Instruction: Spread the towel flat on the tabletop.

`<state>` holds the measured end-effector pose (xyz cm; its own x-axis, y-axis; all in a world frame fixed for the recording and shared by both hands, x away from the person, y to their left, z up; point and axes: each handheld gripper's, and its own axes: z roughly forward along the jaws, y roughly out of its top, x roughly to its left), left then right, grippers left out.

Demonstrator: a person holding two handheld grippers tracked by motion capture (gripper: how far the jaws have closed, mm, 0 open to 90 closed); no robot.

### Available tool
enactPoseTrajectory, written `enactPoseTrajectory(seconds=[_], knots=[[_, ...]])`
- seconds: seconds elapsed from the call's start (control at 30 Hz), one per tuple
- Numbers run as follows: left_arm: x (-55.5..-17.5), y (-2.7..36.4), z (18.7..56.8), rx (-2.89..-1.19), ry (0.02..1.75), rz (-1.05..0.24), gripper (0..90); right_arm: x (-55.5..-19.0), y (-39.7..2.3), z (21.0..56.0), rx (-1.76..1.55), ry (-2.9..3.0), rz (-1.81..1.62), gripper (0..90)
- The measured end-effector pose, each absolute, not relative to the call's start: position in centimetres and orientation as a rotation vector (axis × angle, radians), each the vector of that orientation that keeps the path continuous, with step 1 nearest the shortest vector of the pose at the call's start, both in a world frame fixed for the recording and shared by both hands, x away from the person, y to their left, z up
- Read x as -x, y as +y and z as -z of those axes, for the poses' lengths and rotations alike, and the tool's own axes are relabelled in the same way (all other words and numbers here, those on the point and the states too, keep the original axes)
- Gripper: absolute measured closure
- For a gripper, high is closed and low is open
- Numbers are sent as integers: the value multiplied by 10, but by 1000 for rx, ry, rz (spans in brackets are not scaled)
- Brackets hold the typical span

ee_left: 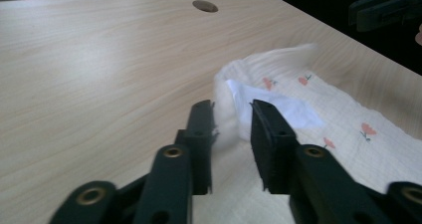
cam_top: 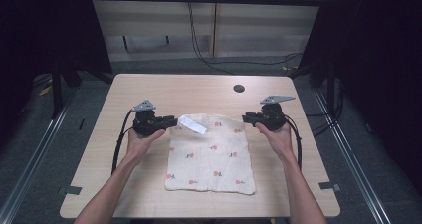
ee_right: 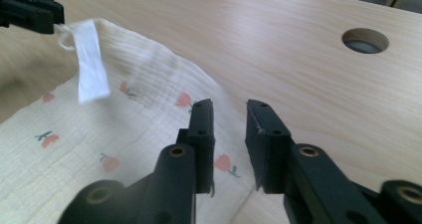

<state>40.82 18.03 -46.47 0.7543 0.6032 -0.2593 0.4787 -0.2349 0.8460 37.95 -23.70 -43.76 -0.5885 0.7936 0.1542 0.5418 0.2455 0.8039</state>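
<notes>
A cream cloth (cam_top: 211, 154) printed with small red flowers lies spread on the wooden table (cam_top: 149, 89). A white label (cam_top: 192, 124) hangs from its far left corner. My left gripper (cam_top: 174, 120) is at that corner. In the left gripper view its jaws (ee_left: 232, 107) stand apart, with the blurred, raised cloth corner and the label (ee_left: 283, 107) loose between them. My right gripper (cam_top: 245, 117) is at the far right corner. Its jaws (ee_right: 229, 104) are open just above the cloth's edge (ee_right: 99, 139), with nothing pinched.
A round cable hole (cam_top: 239, 88) sits in the tabletop behind the cloth, toward the right. Bare wood surrounds the cloth on all sides. Black cables trail from both grippers along the person's forearms. Dark frames and floor rails flank the table.
</notes>
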Motion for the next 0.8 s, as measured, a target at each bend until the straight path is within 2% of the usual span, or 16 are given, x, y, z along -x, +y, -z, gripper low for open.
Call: enactPoseTrajectory(seconds=[0.13, 0.23, 0.33, 0.4, 0.5, 0.57, 0.8], knots=[[-406, 184, 464, -1877, 855, -150, 618, -376, -242, 435, -1238, 2230, -1267, 727], [-401, 188, 461, -1884, 836, -145, 617, -370, -243, 431, -1216, 2246, -1261, 697], [-392, 194, 456, -1887, 813, -137, 620, -359, -244, 426, -1199, 2273, -1271, 583], [-385, 198, 453, -1898, 790, -133, 624, -349, -245, 423, -1177, 2295, -1250, 552], [-374, 203, 448, -1914, 758, -120, 630, -334, -246, 422, -1159, 2314, -1261, 540], [-368, 209, 447, -1862, 754, -48, 642, -324, -245, 422, -1136, 2327, -1269, 541], [-339, 220, 445, -1931, 756, -50, 637, -290, -236, 423, -1082, 2395, -1290, 539]])
